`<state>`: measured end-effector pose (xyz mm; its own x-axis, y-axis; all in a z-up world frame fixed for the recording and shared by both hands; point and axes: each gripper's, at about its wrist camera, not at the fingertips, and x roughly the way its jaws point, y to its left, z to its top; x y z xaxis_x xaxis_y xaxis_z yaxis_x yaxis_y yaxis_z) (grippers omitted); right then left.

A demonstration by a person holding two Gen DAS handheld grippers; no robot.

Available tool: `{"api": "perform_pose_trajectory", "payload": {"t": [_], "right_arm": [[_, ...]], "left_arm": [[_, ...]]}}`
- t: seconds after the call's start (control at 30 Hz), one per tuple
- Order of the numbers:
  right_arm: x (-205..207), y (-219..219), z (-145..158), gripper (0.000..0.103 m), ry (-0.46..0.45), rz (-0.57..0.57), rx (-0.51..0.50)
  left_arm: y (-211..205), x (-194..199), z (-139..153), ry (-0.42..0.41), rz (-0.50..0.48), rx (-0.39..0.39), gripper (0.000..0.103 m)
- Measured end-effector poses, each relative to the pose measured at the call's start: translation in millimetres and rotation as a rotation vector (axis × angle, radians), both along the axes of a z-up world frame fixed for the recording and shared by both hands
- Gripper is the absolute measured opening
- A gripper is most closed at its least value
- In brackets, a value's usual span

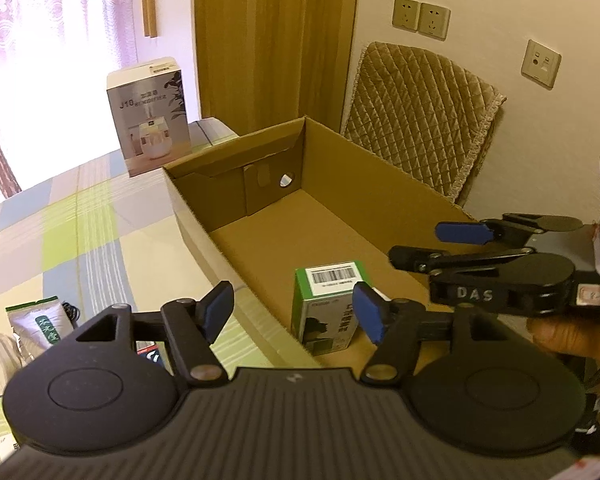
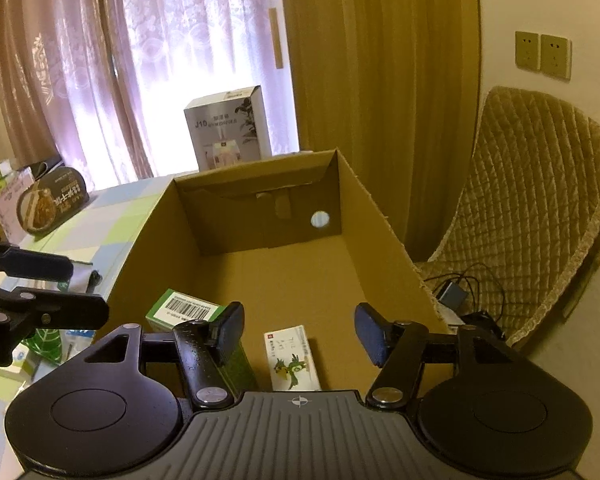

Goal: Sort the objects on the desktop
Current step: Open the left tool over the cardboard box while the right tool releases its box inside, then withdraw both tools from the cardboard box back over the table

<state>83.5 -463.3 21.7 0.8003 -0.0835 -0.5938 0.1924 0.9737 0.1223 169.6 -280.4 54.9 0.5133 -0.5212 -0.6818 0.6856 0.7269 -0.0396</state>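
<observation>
Over on the left we've got a white-and-green pouch (image 1: pixel 36 326) lying on the checked green-and-grey tablecloth (image 1: pixel 80 232), with our left gripper (image 1: pixel 296 312) hanging over the near edge of the open brown cardboard box (image 1: pixel 284 148), jaws spread wide and holding nothing. Inside the box there's a green carton with a barcode label (image 1: pixel 332 304) standing near that edge and a flat white packet with a green bird print (image 2: pixel 292 360) lying just beside it. Our right gripper (image 2: pixel 300 332) hovers above that packet, jaws also wide apart and empty.

A quilted chair cover (image 2: pixel 540 208), wall sockets (image 1: pixel 420 19) and sheer curtains (image 2: pixel 140 60) stand behind the table.
</observation>
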Motion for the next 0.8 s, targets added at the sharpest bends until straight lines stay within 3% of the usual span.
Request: {"api": "perform_pose_trajectory", "payload": {"t": [0.43, 0.8], "right_arm": [[-25, 14, 11, 0.060, 0.007, -0.024, 0.014], [-52, 45, 28, 0.082, -0.018, -0.004, 0.014]], "left_arm": [[32, -18, 3, 0.013, 0.045, -0.014, 0.066], [76, -48, -3, 0.024, 0.099, -0.005, 0.081]]}}
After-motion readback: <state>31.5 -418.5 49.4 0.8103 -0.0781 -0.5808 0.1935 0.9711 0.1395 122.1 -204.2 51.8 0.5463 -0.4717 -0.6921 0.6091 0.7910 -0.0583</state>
